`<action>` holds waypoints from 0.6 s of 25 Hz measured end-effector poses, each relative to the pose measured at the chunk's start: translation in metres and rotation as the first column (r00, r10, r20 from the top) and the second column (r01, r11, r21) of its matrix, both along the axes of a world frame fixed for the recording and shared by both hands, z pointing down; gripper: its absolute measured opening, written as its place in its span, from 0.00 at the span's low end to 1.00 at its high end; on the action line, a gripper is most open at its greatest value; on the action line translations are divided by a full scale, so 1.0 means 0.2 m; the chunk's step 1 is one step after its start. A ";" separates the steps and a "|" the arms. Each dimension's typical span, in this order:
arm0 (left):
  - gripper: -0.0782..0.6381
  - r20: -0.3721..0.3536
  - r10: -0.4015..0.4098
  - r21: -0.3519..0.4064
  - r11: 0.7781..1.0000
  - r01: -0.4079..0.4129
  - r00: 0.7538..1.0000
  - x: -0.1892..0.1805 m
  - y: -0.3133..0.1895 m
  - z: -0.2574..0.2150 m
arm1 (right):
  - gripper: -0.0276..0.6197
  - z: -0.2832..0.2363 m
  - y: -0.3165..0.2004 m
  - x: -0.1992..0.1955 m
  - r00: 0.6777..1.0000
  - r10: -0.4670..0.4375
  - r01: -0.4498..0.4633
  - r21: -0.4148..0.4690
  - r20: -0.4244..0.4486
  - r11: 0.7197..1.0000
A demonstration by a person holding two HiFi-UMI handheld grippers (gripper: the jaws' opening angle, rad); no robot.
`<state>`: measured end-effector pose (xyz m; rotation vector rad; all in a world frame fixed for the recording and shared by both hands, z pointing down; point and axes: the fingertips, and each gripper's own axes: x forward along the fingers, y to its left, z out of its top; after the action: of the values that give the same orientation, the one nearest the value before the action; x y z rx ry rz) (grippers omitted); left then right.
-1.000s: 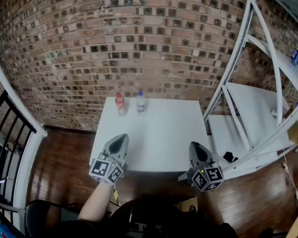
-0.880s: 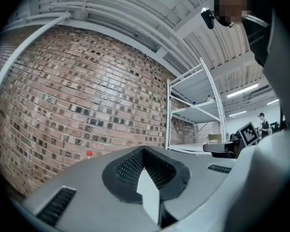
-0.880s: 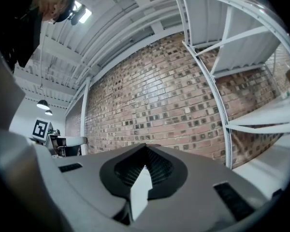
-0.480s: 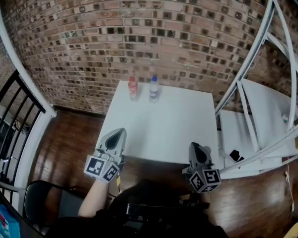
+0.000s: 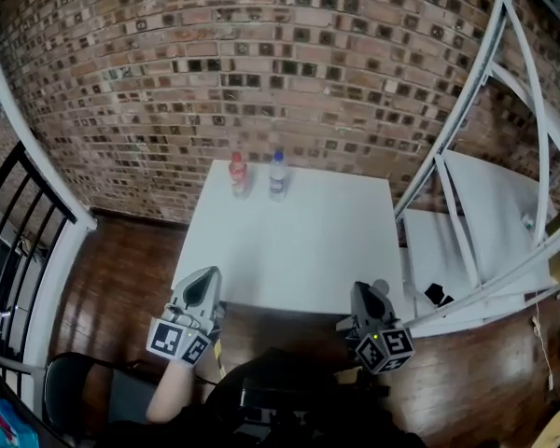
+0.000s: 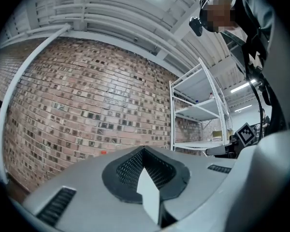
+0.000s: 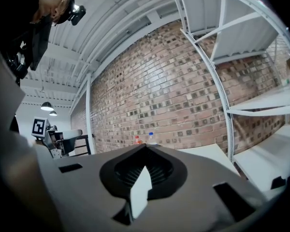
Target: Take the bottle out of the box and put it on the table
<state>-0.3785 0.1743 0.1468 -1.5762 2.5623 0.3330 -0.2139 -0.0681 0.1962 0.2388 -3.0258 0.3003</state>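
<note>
Jaws together and empty on left gripper (image 5: 203,283) and right gripper (image 5: 368,297), both hovering by table (image 5: 289,250) front edge. At far edge, red-cap bottle (image 5: 237,174) and blue-cap bottle (image 5: 278,175) stand upright, side by side. No box in view, so this fits either job done or another fetch pending. No move to call.

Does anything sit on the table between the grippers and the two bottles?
Nothing visible does. Bare table separates the left gripper and right gripper from the red-capped bottle and blue-capped bottle at its far edge.
</note>
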 end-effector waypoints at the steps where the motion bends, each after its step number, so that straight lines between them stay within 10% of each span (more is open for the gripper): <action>1: 0.10 -0.002 0.003 0.002 1.000 -0.003 1.000 0.00 0.00 0.00 | 0.04 -0.01 0.00 0.00 1.000 0.003 -0.003 0.006 0.002 1.000; 15: 0.10 0.003 0.045 0.001 0.999 -0.045 0.999 0.05 -0.04 -0.01 | 0.04 -0.06 -0.02 0.08 0.999 0.037 -0.038 0.023 0.026 0.999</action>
<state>-0.3684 0.1664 0.1441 -1.6350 2.5266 0.3365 -0.1983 -0.0729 0.1836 0.2964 -3.0548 0.2729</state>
